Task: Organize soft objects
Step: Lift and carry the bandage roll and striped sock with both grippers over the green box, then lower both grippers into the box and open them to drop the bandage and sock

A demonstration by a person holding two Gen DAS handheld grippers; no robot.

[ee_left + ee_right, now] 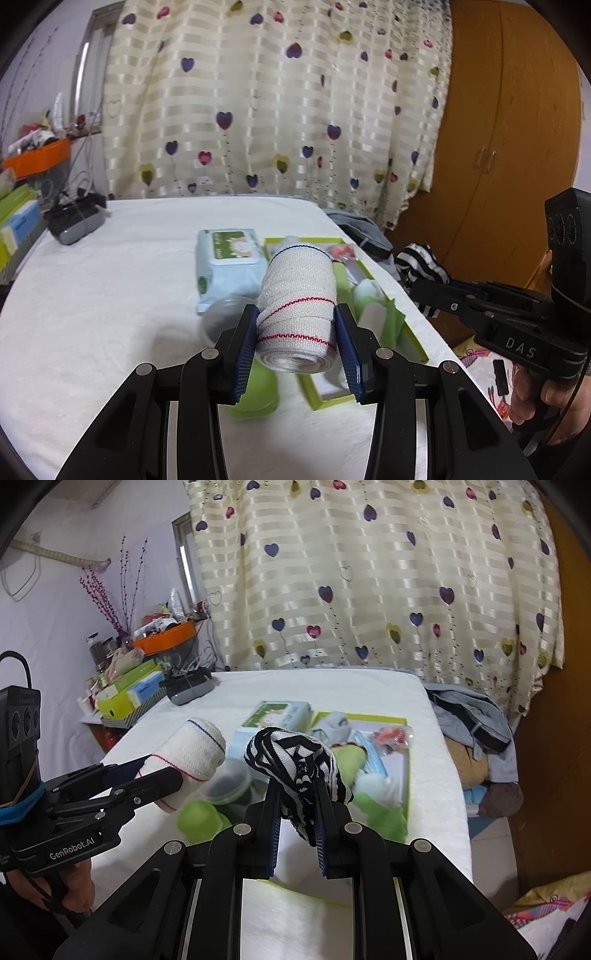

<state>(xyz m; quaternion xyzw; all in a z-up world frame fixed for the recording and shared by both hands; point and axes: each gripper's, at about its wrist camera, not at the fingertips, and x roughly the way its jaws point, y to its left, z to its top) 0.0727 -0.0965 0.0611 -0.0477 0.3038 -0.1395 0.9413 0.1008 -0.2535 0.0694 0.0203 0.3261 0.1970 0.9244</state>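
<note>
My left gripper point(297, 317) is shut on a white bandage roll point(299, 295) with red and blue stitched lines, held above the white table; from the right wrist view the same gripper point(147, 771) and roll point(192, 753) show at the left. My right gripper point(297, 794) is shut on a bunched black-and-white striped sock point(295, 764); the sock point(421, 266) also shows at the right in the left wrist view. Below both lies a green-rimmed tray point(413, 332) point(369, 718) with several soft items inside.
A pack of wet wipes point(231, 266), a clear lidded tub point(229, 779) and a green bottle point(199, 819) lie beside the tray. A dark device point(74, 218) sits at the table's far left corner. Clothes point(472, 720) are piled off the right edge, before a heart-patterned curtain point(277, 103).
</note>
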